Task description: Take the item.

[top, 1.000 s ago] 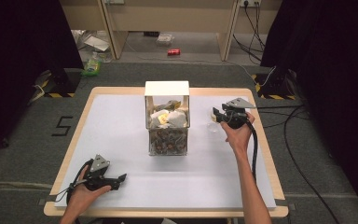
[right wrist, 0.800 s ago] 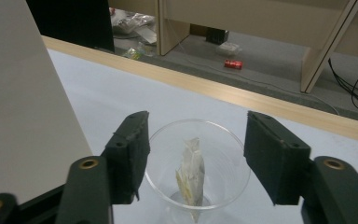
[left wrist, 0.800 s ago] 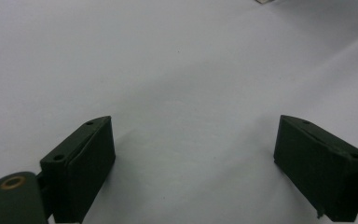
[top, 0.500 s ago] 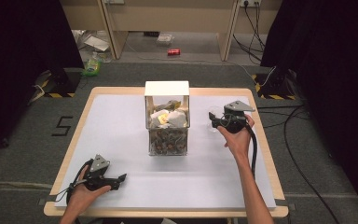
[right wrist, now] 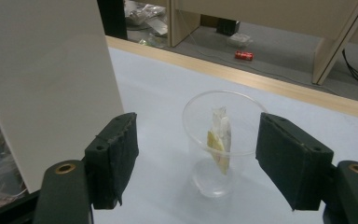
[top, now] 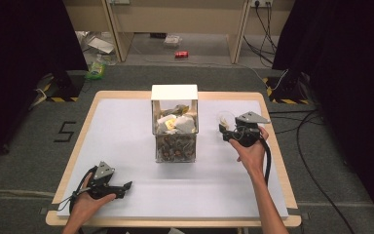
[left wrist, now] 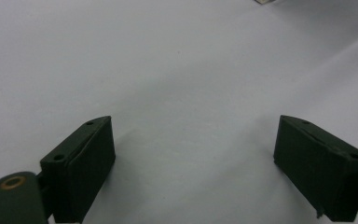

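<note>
Our right tongs [right wrist: 196, 158] stand spread, the clear cup [right wrist: 220, 140] upright just ahead between them; our left tongs [left wrist: 193, 163] gape over bare counter [left wrist: 177, 70].

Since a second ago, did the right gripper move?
Yes. The right gripper slid toward the person and a little left, alongside the box, now open behind the plastic cup.

White table [top: 126, 141] with box [top: 174, 124], cup [top: 225, 118]

The clear box's [top: 175, 127] jumbled contents are too small to identify.
</note>
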`<state>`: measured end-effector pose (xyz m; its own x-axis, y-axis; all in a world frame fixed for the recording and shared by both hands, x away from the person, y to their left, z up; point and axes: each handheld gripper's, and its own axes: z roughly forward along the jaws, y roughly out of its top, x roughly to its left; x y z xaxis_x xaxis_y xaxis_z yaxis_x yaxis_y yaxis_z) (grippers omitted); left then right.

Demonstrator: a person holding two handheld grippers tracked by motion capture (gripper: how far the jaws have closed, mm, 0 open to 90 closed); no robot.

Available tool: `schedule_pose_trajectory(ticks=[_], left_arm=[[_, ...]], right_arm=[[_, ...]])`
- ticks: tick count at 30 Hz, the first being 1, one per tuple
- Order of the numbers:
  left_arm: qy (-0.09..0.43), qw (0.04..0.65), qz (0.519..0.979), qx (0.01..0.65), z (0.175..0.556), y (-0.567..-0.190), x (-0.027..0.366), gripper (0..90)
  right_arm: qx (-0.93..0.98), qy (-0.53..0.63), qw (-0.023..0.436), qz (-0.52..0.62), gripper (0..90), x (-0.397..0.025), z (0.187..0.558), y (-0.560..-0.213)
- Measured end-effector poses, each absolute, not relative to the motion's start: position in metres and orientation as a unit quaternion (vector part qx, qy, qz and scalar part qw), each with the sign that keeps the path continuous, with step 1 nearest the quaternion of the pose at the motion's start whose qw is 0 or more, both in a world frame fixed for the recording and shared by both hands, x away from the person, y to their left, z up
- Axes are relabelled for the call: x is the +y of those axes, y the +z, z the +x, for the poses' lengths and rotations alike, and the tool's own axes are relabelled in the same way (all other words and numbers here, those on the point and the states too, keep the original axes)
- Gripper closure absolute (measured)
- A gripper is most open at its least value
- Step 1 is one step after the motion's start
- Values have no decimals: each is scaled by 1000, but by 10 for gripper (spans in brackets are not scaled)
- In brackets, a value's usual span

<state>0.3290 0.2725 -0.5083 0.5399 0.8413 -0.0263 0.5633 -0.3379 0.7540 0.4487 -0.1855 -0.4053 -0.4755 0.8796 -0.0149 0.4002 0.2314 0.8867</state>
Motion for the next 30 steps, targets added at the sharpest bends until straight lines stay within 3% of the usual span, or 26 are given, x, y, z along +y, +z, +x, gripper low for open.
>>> schedule_pose_trajectory(ticks=[10,30], left_arm=[[188,369,797,441,329,-508,273,116],[189,368,796,441,329,-508,272,115]], right_arm=[[745,436,267,429,179,-180,439,-410],[745,442,256,429,178,-184,412,-422]])
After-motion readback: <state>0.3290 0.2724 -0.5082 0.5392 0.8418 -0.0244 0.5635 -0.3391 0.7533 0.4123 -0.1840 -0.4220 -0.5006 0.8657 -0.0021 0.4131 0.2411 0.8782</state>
